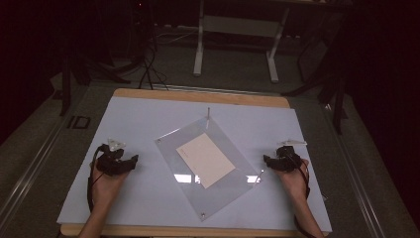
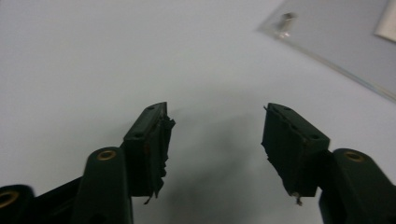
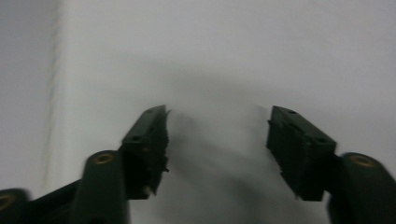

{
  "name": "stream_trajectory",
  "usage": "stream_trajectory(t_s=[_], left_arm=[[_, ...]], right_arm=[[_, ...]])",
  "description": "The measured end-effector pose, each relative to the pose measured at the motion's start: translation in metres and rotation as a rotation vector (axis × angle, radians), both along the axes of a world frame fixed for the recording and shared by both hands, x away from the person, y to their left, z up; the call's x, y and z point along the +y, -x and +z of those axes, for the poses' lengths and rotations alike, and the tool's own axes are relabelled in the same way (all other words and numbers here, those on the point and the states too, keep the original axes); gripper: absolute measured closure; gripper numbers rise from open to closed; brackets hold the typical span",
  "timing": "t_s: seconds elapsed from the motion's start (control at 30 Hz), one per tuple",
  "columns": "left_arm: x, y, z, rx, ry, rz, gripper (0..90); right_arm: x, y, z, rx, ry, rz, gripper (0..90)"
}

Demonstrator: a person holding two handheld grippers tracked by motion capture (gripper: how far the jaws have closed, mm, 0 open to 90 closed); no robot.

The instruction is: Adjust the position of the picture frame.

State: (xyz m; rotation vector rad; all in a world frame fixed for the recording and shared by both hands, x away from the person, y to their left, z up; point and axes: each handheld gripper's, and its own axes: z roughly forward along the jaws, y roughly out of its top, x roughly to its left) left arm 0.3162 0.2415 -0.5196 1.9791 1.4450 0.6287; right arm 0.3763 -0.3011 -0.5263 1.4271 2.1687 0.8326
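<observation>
A clear acrylic plate [image 1: 222, 197] lies at an angle in the middle of the white mat [image 1: 143, 116]. It covers a cream card [image 1: 205, 159] and has small metal studs at its corners. On the mat left of the plate, my left gripper [image 1: 130, 161] is open with nothing between its jaws. Its own view has the jaws [image 2: 215, 116] spread over bare mat, with the plate's corner stud [image 2: 286, 21] and the card's edge [image 2: 387, 23] at the upper right. My right gripper [image 1: 268, 159] rests right of the plate, also open [image 3: 218, 116] and holding nothing.
The mat covers a wooden table whose rim [image 1: 198, 95] shows at the far side. A thin upright pin [image 1: 208, 114] stands at the plate's far corner. Beyond the table are a white-legged stand [image 1: 199, 49] and cables [image 1: 147, 69] on the dark floor.
</observation>
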Motion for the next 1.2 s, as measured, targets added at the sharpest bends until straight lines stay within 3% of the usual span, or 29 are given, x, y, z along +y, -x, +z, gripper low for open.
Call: stream_trajectory(t_s=[0.03,0.07,0.2,0.33,0.67,0.97,1.0,1.2], left_arm=[[0.000,0.000,0.000,0.000,0.000,0.000,41.8],[-0.003,-0.005,0.002,0.009,0.027,-0.056,42.4],[-0.008,-0.015,0.006,0.044,0.040,-0.108,44.5],[-0.010,-0.022,0.010,0.056,0.065,-0.129,44.5],[-0.026,-0.042,0.030,0.005,0.056,-0.210,48.4],[-0.042,-0.058,0.031,-0.001,0.053,-0.248,51.3],[-0.049,-0.065,0.030,0.000,0.061,-0.259,51.7],[-0.057,-0.072,0.029,0.009,0.052,-0.269,51.8]], right_arm=[[0.000,0.000,0.000,0.000,0.000,0.000,42.4],[0.002,0.003,0.003,0.015,0.012,0.060,49.5],[0.004,0.006,0.005,0.046,0.016,0.102,52.7],[0.004,0.008,0.007,0.060,0.035,0.126,52.9],[0.004,0.021,0.023,0.035,0.017,0.230,58.0],[0.010,0.035,0.029,0.028,0.046,0.297,65.0],[0.010,0.039,0.029,0.029,0.050,0.310,67.3],[0.010,0.046,0.029,0.035,0.052,0.321,67.5]])
